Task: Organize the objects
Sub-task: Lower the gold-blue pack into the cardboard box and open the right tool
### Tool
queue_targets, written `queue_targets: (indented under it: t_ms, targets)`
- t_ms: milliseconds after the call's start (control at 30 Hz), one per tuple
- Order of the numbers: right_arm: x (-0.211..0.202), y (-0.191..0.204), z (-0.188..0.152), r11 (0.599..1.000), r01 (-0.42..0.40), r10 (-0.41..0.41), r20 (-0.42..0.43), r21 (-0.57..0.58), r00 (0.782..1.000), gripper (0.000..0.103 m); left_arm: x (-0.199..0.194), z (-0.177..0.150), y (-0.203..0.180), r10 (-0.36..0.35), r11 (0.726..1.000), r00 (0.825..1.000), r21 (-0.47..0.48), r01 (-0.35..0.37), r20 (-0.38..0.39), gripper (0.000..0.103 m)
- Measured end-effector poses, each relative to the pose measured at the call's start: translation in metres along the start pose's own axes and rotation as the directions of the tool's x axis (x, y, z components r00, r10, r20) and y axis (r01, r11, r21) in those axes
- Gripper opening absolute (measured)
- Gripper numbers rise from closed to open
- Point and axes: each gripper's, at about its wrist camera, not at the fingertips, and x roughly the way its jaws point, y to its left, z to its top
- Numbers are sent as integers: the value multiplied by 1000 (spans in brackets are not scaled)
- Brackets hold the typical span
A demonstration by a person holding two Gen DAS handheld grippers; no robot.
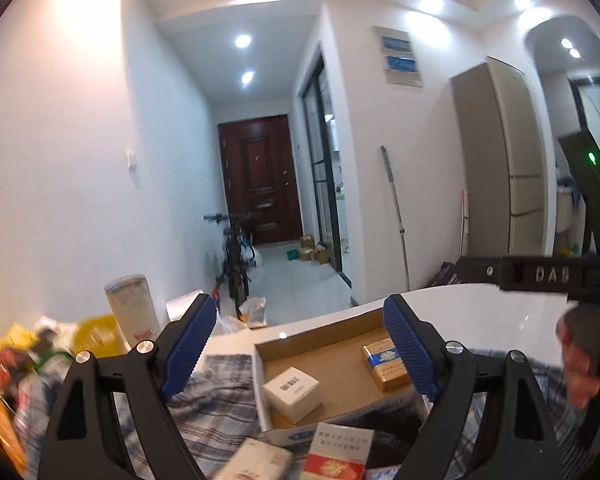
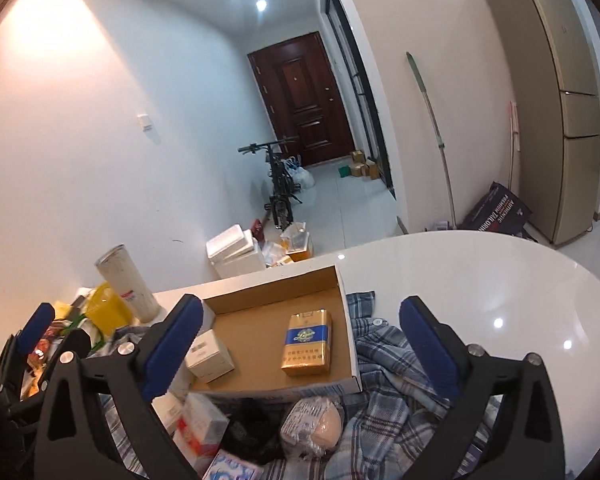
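Note:
A shallow cardboard tray (image 2: 256, 344) rests on a plaid cloth (image 2: 384, 364) on the white table. Inside it lie a gold and blue cigarette pack (image 2: 306, 344) on the right and a small white box (image 2: 210, 356) at the left. My right gripper (image 2: 302, 302) hangs open above the tray, with nothing between its fingers. In the left wrist view the same tray (image 1: 340, 376), gold pack (image 1: 384, 364) and white box (image 1: 292, 394) lie under my left gripper (image 1: 299, 302), which is open and empty too. A red and white pack (image 1: 332, 456) lies in front of the tray.
A pale canister (image 2: 128, 284), a yellow bag (image 2: 104, 308) and mixed clutter crowd the table's left end. A wrapped bun (image 2: 312, 424) and small boxes (image 2: 200, 428) lie in front of the tray. The bare white table (image 2: 480, 280) stretches right. A hand (image 1: 580, 364) holds the right gripper.

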Motion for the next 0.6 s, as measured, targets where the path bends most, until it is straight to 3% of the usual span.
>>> queue_targets:
  t_ms: [100,333,400,500,600]
  targets:
    - [-15,-5,-1,1000,16,-15,-14,21,1000,99,-23,4,0,14,1000,999,9,-15,29,87]
    - [-32,-16,-13,997,-34,37,-38,74,999,99,-49,-1,4,12,996,1000,-84,-10,12,88]
    - [-32,-15,-17,997,-37,39,-39,66,998,99,-50,-5,3,30,996,1000,-86,-29,8,101]
    - [-28,-11,-22,998,-51,52,-27,45,998,99,-48,-14,4,48,994,999,-99,-48,-2,103]
    - [-23,-9,-32,999,-33,33,19,1,999,99,-37,-28,5,7,995,999,-101,-12,-45,103]
